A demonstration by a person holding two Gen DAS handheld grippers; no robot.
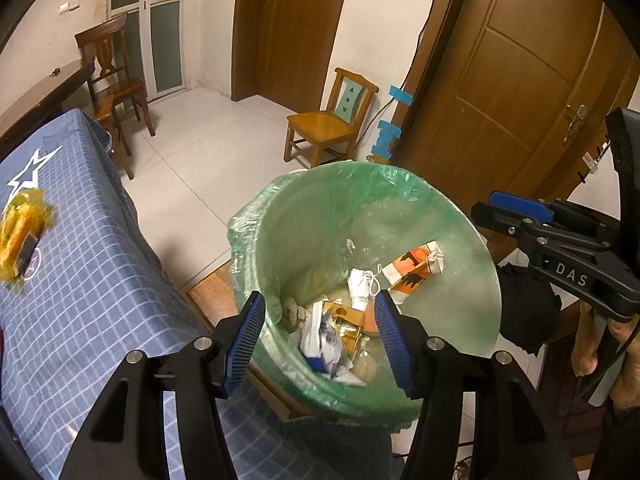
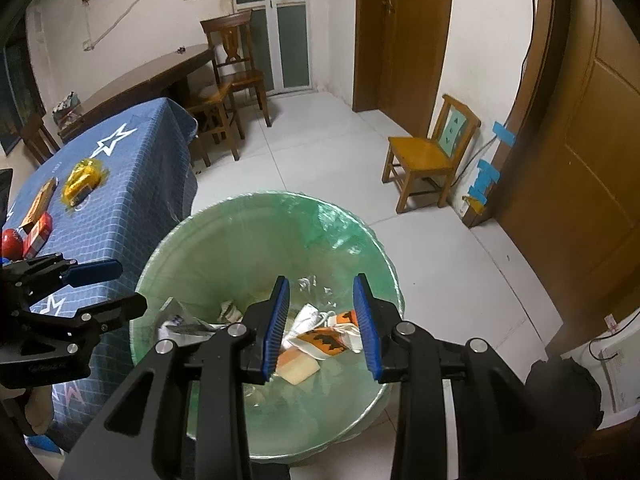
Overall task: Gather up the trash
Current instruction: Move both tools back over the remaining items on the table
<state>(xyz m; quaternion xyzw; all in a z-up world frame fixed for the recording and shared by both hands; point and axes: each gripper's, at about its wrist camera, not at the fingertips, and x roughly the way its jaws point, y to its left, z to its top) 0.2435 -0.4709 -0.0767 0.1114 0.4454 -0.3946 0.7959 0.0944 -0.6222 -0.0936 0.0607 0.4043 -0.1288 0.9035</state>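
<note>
A trash bin lined with a green bag (image 1: 320,208) (image 2: 224,236) stands on the floor beside the table. Inside lie an orange-and-white carton (image 1: 414,268) (image 2: 324,340), white wrappers (image 1: 324,340) and other scraps. My left gripper (image 1: 320,332) is open and empty over the bin's near rim. My right gripper (image 2: 322,320) is open and empty over the bin; it shows in the left wrist view (image 1: 516,212) at the right. A yellow plastic wrapper (image 1: 22,232) (image 2: 82,180) lies on the blue checked tablecloth (image 1: 92,280) (image 2: 136,176).
A thin cardboard box (image 2: 42,200), a red box (image 2: 38,234) and a red ball (image 2: 12,240) lie on the table. A small wooden chair (image 1: 328,120) (image 2: 432,156) stands by the wall. Dark chairs (image 1: 116,80) stand beyond the table. Brown doors (image 1: 500,80) are at right.
</note>
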